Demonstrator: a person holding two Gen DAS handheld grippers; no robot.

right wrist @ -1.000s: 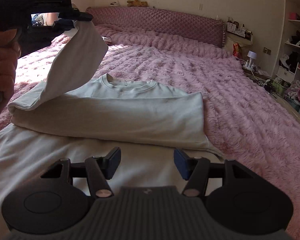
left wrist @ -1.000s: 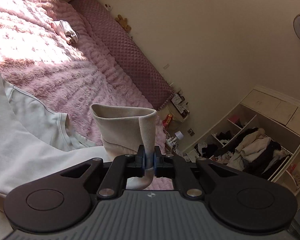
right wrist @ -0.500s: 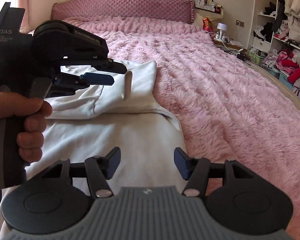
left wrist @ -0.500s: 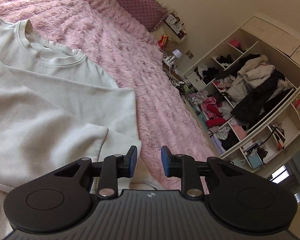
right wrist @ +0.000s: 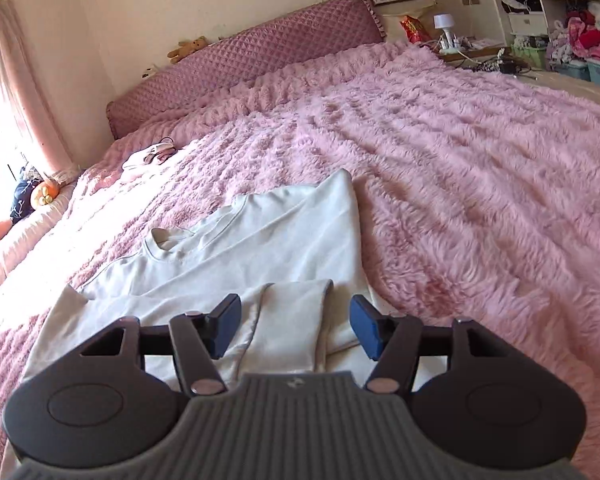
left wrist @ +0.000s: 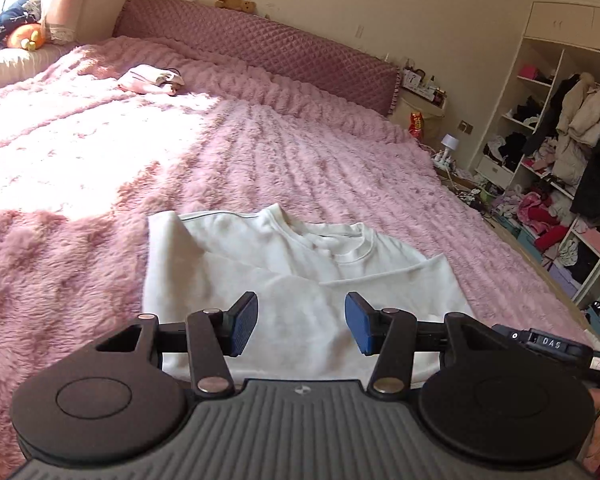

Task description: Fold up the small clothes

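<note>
- The sleeve (right wrist: 292, 320), pinched by the left gripper (left wrist: 300, 322) a second ago, is now released and laid across the sweatshirt (left wrist: 300, 280) on the bed (left wrist: 260, 160).
- Both the left and the right gripper (right wrist: 296, 326) are spread and empty; the sleeve fold is judged done.

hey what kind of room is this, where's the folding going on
A lived-in bedroom, most likely. A white sweatshirt lies on a bed with a fluffy pink blanket and a quilted headboard, and open wardrobe shelves crammed with clothes stand along the wall.
</note>
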